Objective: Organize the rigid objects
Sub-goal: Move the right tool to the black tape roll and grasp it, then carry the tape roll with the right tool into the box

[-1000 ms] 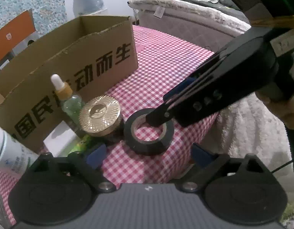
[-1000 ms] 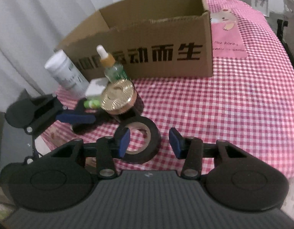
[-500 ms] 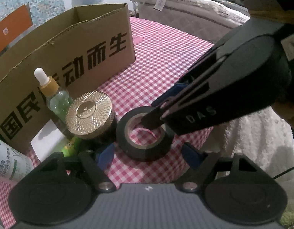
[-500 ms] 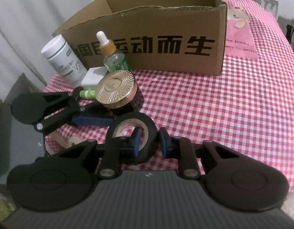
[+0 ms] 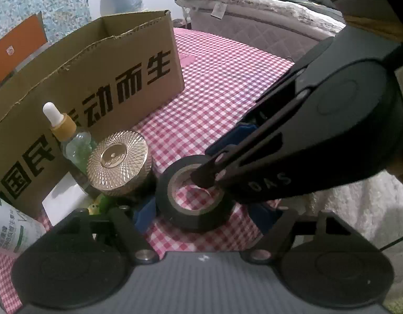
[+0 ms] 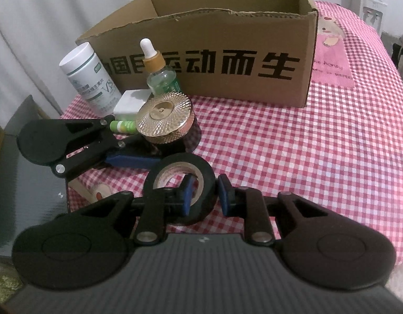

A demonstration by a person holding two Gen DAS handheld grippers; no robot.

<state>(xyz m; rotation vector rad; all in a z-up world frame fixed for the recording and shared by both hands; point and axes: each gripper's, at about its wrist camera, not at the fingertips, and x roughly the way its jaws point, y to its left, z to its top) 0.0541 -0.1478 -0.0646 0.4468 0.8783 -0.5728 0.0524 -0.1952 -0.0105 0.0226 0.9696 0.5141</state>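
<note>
A black tape roll (image 5: pixel 193 209) lies on the red-checked tablecloth near the table's front edge. My right gripper (image 6: pixel 205 196) is shut on its wall, one pad inside the ring and one outside; in the left wrist view the right gripper (image 5: pixel 206 166) comes in from the right. My left gripper (image 5: pixel 202 214) straddles the roll with its jaws closing, and small gaps show between pads and tape. One of its fingers (image 6: pixel 128 160) lies beside the roll's left side. An open cardboard box (image 6: pixel 227 65) stands behind.
Left of the tape cluster a gold-lidded jar (image 6: pixel 163 119), a dropper bottle (image 6: pixel 159 78), a white pill bottle (image 6: pixel 88 78), a small white box (image 6: pixel 130 102) and a green tube (image 6: pixel 122 126). The table edge (image 5: pixel 253 238) drops off just behind the roll. A bed (image 5: pixel 266 13) stands beyond.
The right gripper's jaws have closed onto the tape roll's wall. The left gripper's jaws have narrowed around the roll, and its view has edged closer to the jar and tape.
</note>
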